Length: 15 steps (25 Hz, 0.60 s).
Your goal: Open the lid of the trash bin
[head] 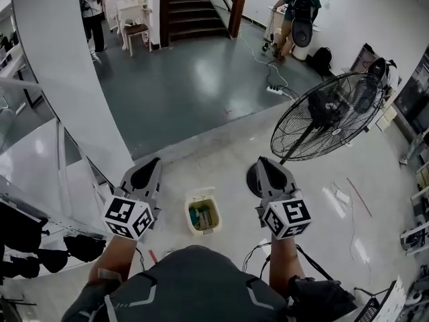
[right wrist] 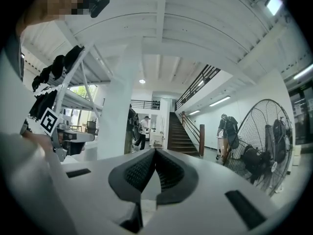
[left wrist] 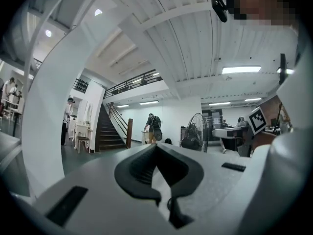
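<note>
While I hold both grippers out level ahead of me, the trash bin (head: 202, 213) stands on the pale floor (head: 221, 159) below, between the two and close to my body. From the head view it is a small cream container. Its top shows a cream rim around a dark opening, with green and tan contents inside. I cannot make out the position of the lid at this size. Neither gripper touches the bin, and it appears in neither gripper view.

Left gripper (head: 146, 172): its own view shows the jaws (left wrist: 155, 148) closed, with the tips meeting and the dark pads empty. Its marker cube (head: 129, 217) sits just above my left hand.

Right gripper (head: 268, 170): its own view shows the jaws (right wrist: 155, 153) brought together at the tips, gripping nothing. Its marker cube (head: 286, 218) faces up toward the head camera.

Surroundings: a large black pedestal fan (head: 328, 116) stands to the right of the right gripper, its round base just behind that gripper. A white column (head: 67, 66) rises on my left. A dark staircase (head: 194, 5) lies across the grey floor, and a power strip (head: 275, 90) lies on that floor. One person (head: 295, 12) bends near the far wall, and another person (head: 90, 12) stands by a white table at the far left.
</note>
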Each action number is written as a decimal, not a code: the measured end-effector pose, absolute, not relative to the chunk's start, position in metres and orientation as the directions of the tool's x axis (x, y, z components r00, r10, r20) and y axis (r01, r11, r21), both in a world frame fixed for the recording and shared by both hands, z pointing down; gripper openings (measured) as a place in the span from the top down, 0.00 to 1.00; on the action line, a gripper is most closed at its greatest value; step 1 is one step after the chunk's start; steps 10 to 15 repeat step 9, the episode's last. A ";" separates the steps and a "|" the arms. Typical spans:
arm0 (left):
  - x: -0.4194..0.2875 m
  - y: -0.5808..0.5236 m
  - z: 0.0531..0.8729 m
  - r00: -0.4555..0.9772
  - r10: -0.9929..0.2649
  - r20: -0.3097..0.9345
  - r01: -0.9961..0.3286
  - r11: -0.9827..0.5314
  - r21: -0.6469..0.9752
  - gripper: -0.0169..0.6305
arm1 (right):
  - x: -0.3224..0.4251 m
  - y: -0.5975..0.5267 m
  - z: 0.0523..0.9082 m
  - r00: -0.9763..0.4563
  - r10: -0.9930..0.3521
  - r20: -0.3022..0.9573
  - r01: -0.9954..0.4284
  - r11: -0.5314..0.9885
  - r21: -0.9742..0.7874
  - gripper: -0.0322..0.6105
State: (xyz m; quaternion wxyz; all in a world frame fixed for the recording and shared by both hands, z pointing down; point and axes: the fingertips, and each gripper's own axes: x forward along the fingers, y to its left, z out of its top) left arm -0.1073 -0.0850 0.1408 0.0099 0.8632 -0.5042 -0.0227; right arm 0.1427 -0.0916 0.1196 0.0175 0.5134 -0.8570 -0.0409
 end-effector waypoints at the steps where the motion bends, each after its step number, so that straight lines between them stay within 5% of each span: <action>1: -0.107 -0.085 0.141 0.491 -0.870 -0.029 -0.869 -0.492 0.043 0.96 | 0.141 -0.091 0.120 -0.476 -0.880 -0.013 -0.877 0.473 0.085 0.91; 15: -0.109 -0.081 0.135 0.510 -0.860 -0.032 -0.858 -0.511 0.059 0.96 | 0.129 -0.087 0.116 -0.495 -0.869 -0.021 -0.866 0.492 0.088 0.91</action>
